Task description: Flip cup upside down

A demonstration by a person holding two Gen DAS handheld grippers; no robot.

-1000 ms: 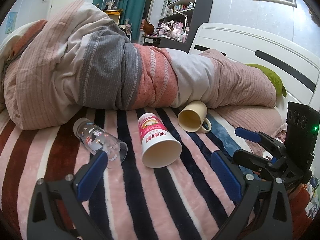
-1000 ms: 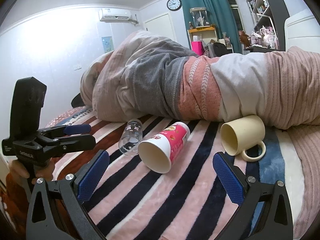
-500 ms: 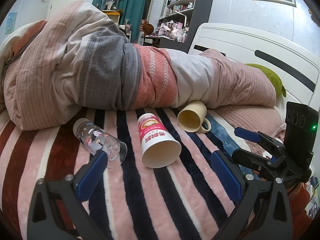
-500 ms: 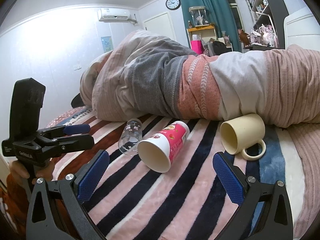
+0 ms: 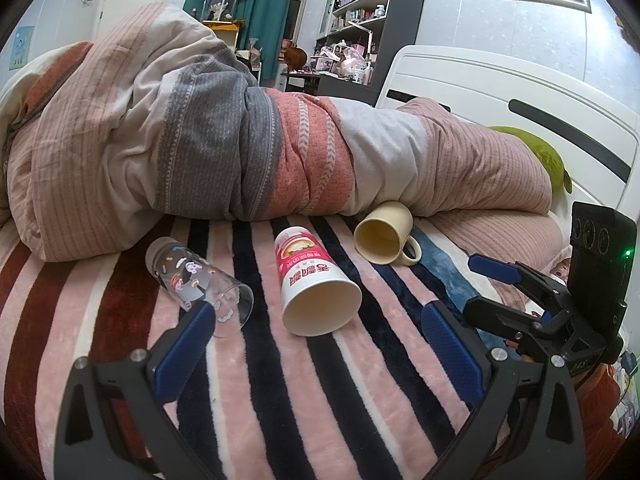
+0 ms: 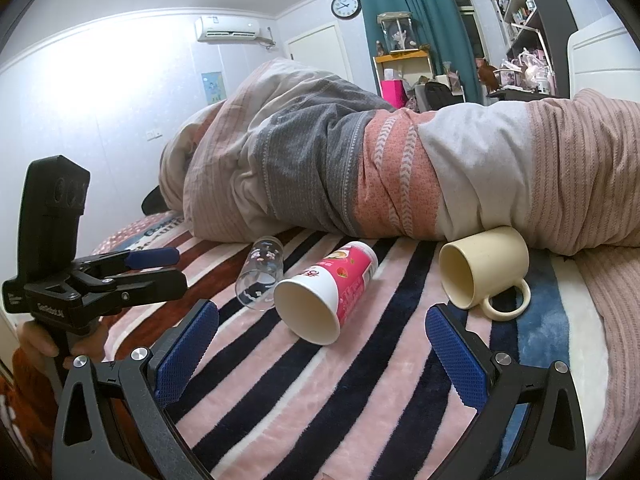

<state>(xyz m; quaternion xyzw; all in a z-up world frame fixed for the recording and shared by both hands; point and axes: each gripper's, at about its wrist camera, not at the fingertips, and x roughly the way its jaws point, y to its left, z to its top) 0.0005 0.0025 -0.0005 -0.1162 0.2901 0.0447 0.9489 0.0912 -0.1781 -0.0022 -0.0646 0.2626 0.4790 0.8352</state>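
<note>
- Honestly, you are sitting right at the start: nothing is turned over yet, and all three vessels are lying on their sides on the striped blanket (image 5: 360, 400).
- The paper cup (image 5: 316, 286) is lying in the centre of the left wrist view, its open mouth facing you; in the right wrist view the same cup (image 6: 326, 296) is sitting just below centre.
- The glass tumbler (image 5: 196, 280) is resting to the left of it, and the cream mug (image 5: 386, 236) is lying up and to the right, against the rolled duvet (image 5: 240, 140).
- Your left gripper (image 5: 316, 354) is hovering with its jaws spread wide, gripping nothing, short of the paper cup.
- Your right gripper (image 6: 320, 354) is likewise gaping wide and carrying nothing, short of the cups.
- The whole job is remaining, I judge: closing on a cup, lifting, rotating it mouth-down, setting it on the soft blanket.
- Which cup you are meaning to take, I cannot tell.
</note>
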